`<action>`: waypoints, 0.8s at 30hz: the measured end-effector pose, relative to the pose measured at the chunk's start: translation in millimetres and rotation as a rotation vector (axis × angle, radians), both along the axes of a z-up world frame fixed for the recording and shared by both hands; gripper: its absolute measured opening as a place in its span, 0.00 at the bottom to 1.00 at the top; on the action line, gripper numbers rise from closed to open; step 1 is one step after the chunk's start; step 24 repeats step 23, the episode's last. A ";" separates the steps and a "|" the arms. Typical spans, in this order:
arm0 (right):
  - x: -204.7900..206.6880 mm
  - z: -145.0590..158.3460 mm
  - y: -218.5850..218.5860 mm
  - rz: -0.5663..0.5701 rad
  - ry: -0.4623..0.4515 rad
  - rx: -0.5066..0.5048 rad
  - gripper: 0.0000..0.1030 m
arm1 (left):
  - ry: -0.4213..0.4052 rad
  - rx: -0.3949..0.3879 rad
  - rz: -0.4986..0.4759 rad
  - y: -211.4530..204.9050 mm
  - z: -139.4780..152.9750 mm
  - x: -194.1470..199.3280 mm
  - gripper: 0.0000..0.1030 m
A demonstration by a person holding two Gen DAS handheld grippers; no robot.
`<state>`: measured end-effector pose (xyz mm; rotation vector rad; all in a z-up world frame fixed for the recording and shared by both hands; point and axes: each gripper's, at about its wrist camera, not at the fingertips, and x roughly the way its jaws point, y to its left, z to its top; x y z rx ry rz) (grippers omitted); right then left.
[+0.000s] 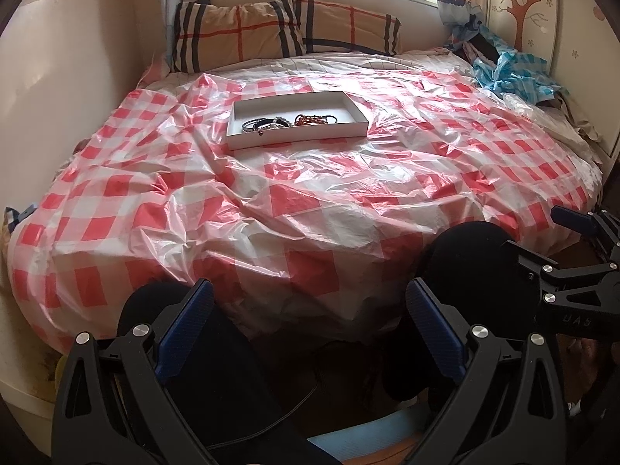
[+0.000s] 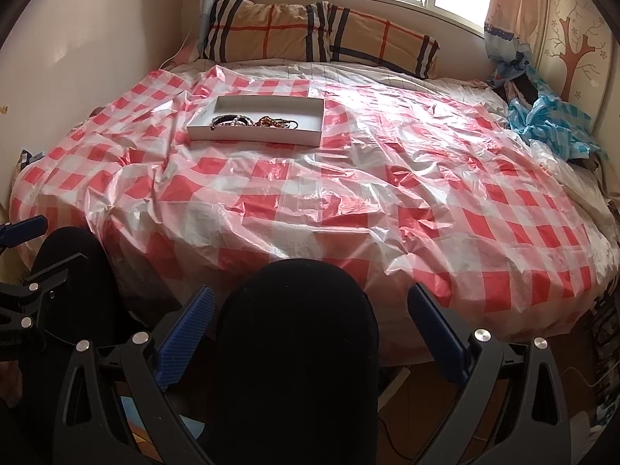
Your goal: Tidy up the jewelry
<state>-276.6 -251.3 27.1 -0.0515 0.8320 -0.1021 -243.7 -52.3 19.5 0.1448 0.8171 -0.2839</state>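
Note:
A shallow white box (image 1: 348, 128) lies far back on the bed; it also shows in the right wrist view (image 2: 271, 138). Inside lie dark and pearl bracelets (image 1: 265, 123) and amber beads (image 1: 310, 119), seen too in the right wrist view (image 2: 254, 121). My left gripper (image 1: 310, 310) is open and empty, held low off the bed's near edge above my knees. My right gripper (image 2: 310, 310) is open and empty, also off the near edge, far from the box. The right gripper shows at the left view's right edge (image 1: 581, 267).
A red-and-white checked plastic sheet (image 1: 310, 201) covers the bed. Plaid pillows (image 1: 279, 31) lean at the headboard under the window. Crumpled blue plastic and clothes (image 1: 511, 73) are piled at the back right. My dark-clad knees (image 2: 298, 348) sit below the grippers.

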 end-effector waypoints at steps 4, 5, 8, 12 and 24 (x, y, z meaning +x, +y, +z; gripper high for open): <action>-0.7 -0.3 -1.0 0.000 0.000 0.000 0.93 | -0.012 0.008 0.006 -0.5 0.9 -2.8 0.93; -0.7 -0.4 -1.1 0.000 -0.001 0.000 0.93 | -0.019 0.007 0.006 -0.1 1.8 -4.2 0.93; -0.7 -0.1 -1.1 -0.001 0.001 0.001 0.93 | -0.034 0.000 -0.018 -1.4 4.4 -9.6 0.93; -1.1 -0.5 -1.3 0.000 -0.002 0.000 0.93 | -0.036 0.005 -0.033 -5.8 4.2 -12.4 0.93; -4.5 2.4 -2.7 -0.002 -0.006 0.003 0.93 | 0.032 0.008 -0.019 -5.7 -8.9 -6.5 0.93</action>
